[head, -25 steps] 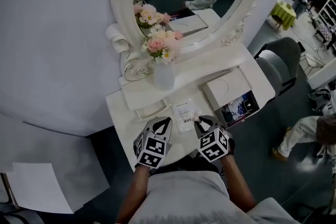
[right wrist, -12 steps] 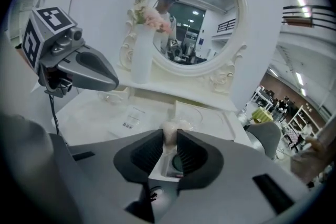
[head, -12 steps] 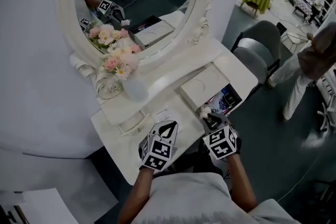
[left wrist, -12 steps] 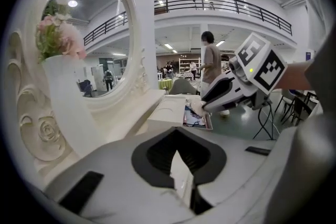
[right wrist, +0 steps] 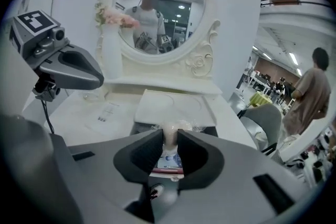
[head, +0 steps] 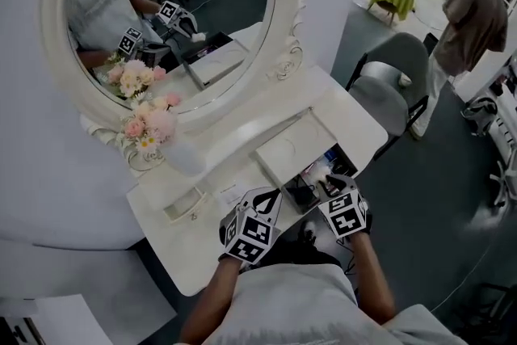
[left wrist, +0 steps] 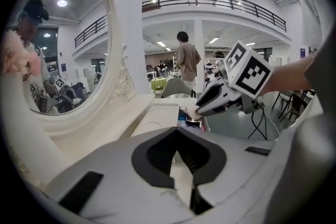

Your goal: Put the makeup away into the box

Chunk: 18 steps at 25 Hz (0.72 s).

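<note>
Makeup item (right wrist: 170, 132) in right gripper (head: 327, 183) now over box (head: 284, 153), was mid-table.

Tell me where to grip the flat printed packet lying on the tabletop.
Probably its near edge: the packet lies flat, so only a rim offers purchase. Bring the empty left gripper in low from the front.

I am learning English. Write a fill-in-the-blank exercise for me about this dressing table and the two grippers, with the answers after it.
The right gripper has its jaws closed on a small pale makeup item above the open ____.
The jaws of the left gripper are ____, with nothing between them.
Pink flowers stand in front of the oval ____.
Missing words: box, shut, mirror.
</note>
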Tool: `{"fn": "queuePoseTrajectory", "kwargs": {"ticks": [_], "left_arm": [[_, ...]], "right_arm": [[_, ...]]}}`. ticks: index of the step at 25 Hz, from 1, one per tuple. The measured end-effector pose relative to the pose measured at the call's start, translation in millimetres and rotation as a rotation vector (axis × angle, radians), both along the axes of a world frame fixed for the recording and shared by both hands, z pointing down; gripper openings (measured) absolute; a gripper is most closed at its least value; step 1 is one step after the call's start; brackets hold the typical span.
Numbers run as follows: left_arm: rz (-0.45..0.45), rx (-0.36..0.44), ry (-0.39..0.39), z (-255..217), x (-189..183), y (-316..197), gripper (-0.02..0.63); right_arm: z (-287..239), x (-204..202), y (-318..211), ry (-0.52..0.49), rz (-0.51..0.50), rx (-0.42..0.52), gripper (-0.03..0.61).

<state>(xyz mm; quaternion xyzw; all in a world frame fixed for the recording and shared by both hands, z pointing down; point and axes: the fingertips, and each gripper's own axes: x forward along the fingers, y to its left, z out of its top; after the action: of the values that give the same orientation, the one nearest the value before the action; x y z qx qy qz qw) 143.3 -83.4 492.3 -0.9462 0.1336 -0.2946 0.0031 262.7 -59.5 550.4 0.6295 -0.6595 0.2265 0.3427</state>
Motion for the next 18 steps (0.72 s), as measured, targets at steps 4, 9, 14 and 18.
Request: {"fn": "queuePoseTrajectory", "kwargs": {"ticks": [4, 9, 14, 18], "left_arm": [[-0.02, -0.006, -0.017, 7, 29, -8, 0.006], [-0.053, -0.01, -0.049, 15, 53, -19, 0.006], [-0.111, -0.023, -0.078, 25, 59, -29, 0.006], [-0.16, -0.027, -0.092, 27, 59, -36, 0.006]], "right_arm": [[20, 29, -4, -0.019, 0.0, -0.054, 0.084], [48, 57, -18, -0.047, -0.034, -0.085, 0.084], [68, 77, -29, -0.076, -0.051, -0.121, 0.084], [77, 87, -33, -0.099, -0.061, -0.174, 0.084]]}}
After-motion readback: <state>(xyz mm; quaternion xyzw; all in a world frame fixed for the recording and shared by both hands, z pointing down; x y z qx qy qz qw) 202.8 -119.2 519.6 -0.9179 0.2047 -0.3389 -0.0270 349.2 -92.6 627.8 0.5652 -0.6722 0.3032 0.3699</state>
